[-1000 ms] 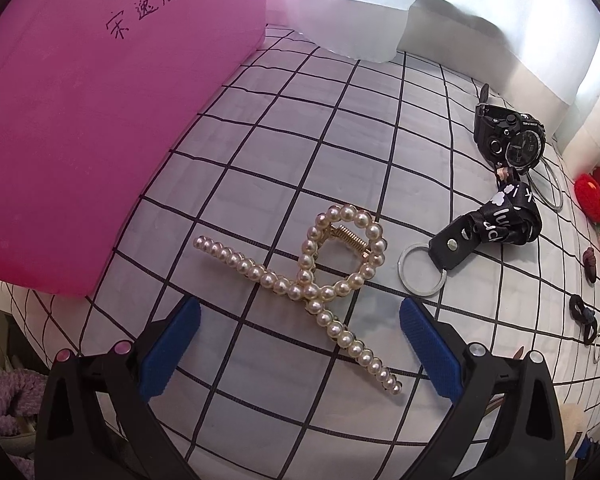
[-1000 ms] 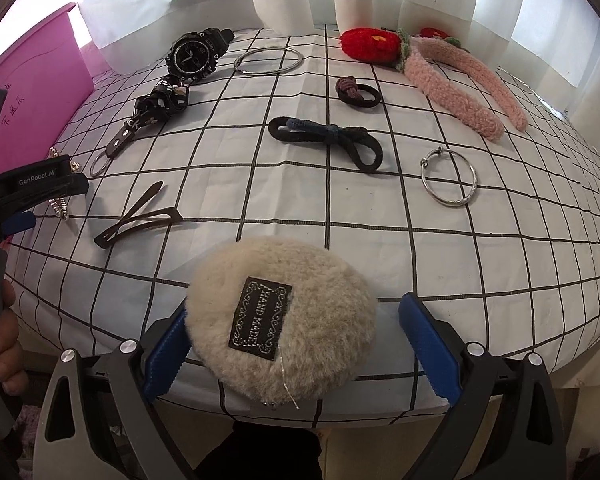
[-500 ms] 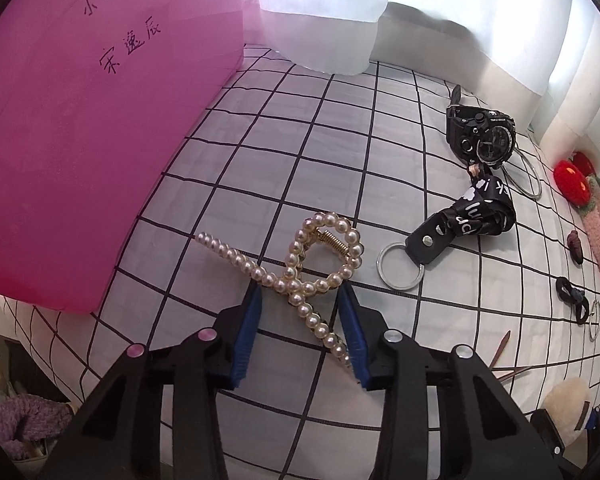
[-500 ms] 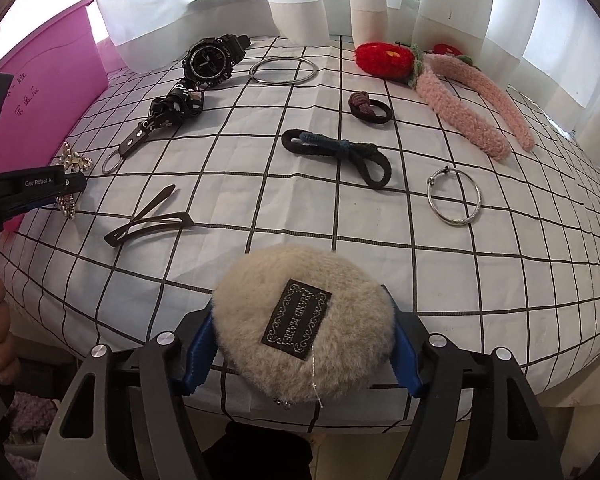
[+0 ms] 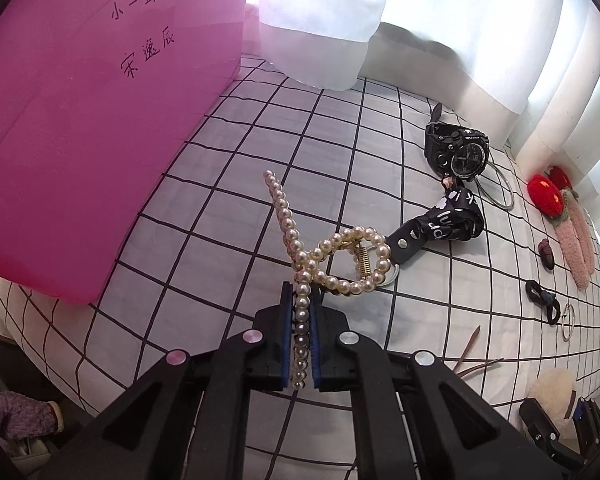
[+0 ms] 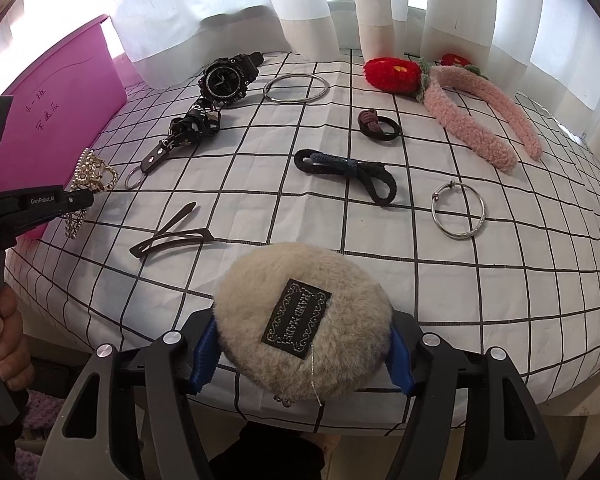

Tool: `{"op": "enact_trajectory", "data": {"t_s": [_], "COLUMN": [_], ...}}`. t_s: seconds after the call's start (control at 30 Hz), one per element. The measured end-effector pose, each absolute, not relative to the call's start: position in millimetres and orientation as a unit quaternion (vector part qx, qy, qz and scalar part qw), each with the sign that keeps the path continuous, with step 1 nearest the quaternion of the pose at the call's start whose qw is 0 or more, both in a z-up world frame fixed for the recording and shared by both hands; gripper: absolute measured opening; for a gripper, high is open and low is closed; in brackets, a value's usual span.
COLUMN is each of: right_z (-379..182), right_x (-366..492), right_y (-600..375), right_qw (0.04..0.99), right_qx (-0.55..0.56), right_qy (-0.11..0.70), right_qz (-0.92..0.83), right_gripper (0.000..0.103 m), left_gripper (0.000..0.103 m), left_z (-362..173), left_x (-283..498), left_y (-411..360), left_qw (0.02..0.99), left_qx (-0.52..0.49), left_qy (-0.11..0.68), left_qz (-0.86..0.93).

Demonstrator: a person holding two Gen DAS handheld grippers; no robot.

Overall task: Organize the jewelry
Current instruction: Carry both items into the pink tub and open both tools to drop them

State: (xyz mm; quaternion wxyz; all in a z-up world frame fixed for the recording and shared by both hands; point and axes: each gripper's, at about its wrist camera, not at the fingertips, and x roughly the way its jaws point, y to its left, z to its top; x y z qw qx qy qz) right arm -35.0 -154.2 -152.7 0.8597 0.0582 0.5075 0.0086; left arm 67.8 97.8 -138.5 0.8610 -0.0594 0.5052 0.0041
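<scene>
My left gripper (image 5: 301, 308) is shut on one leg of a pearl hair clip (image 5: 332, 256) and holds it lifted above the checked tablecloth (image 5: 228, 208); the clip's loop and other leg stick up ahead. It also shows at the left of the right wrist view (image 6: 88, 184). My right gripper (image 6: 300, 348) is shut on a round beige fluffy pouch (image 6: 300, 320) with a black label, at the table's front edge. A pink box (image 5: 80, 120) with handwriting stands at the left.
On the cloth lie a black watch (image 6: 226, 78), a black keyring strap (image 6: 188, 130), a metal bangle (image 6: 296, 88), a silver bracelet (image 6: 458, 208), a black bow tie (image 6: 348, 172), a brown hair tie (image 6: 378, 126), a brown clip (image 6: 172, 236), a pink headband (image 6: 472, 116).
My left gripper has closed fully on the pearl clip and lifted it off the cloth, tilting it upright. My right gripper has closed on the fluffy pouch and raised it slightly.
</scene>
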Motion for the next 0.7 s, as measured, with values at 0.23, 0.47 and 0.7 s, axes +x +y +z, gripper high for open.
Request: {"op": "enact_trajectory", "data": {"t_s": [0.23, 0.47, 0.7], "right_z": [-124.4, -72.6, -18.4], "right_x": [-37.5, -36.0, -15.6], "right_y": [-165.8, -174.3, -162.4], "right_qw": [0.872, 0.893, 0.911], "right_qx": [0.061, 0.053, 0.051], "right_qy": [0.486, 0.445, 0.393], "right_qz": [0.016, 0.044, 0.112], "right_gripper": [0.065, 0.065, 0.065], "left_gripper": [0.008, 0.008, 0.008], "left_z": [-102.7, -51.3, 12.5], "left_x": [54.4, 31.4, 1.9], "left_y": [88.5, 86.5, 99.2], "left_qw": [0.878, 0.896, 0.916], "left_qx": [-0.054, -0.065, -0.084], "left_qy": [0.476, 0.439, 0.392], "left_qz": [-0.008, -0.009, 0.015]}}
